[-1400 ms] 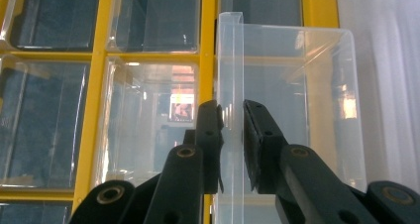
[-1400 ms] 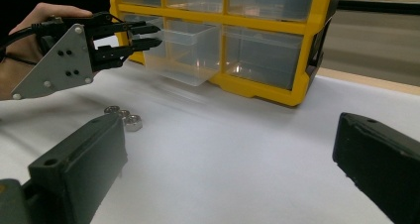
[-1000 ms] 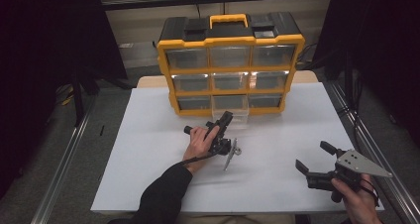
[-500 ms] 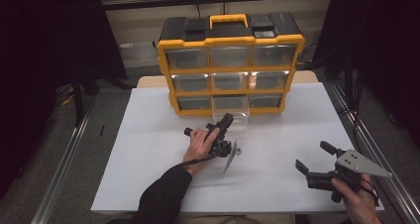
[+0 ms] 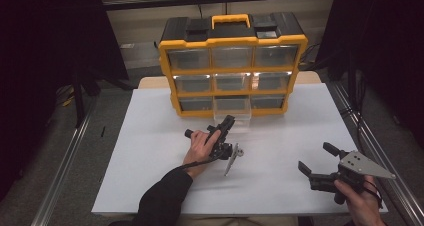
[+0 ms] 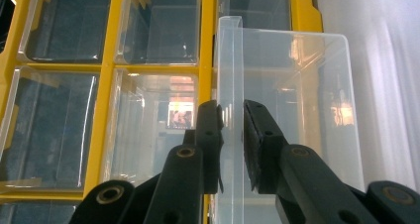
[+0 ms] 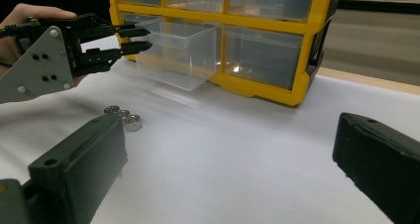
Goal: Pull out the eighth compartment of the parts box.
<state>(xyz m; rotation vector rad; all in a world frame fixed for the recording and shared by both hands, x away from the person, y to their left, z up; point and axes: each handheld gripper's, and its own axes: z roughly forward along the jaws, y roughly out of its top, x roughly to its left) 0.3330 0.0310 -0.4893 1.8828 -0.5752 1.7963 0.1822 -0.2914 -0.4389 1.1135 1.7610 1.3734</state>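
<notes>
A yellow and black organizer (image 5: 232, 42) with clear drawers stands at the back of the white-covered table (image 5: 150, 151). Its bottom middle drawer (image 5: 243, 117) is pulled partly out. My left gripper (image 5: 229, 121) is shut on that drawer's front wall; in the left gripper view the pads (image 6: 210, 130) press the clear wall of the drawer (image 6: 297, 110) from both sides. From the right gripper view, the left gripper (image 7: 143, 39) holds the drawer (image 7: 178, 55) at its front left corner. My right gripper (image 5: 316, 157) rests at the near right, open, with nothing between its jaws (image 7: 228, 135).
Three metal nuts (image 7: 124, 117) lie on the table near the left hand. The organizer's other drawers (image 7: 267, 53) are closed. Metal rails run along both sides of the table (image 5: 370, 146). White table surface lies between the two grippers.
</notes>
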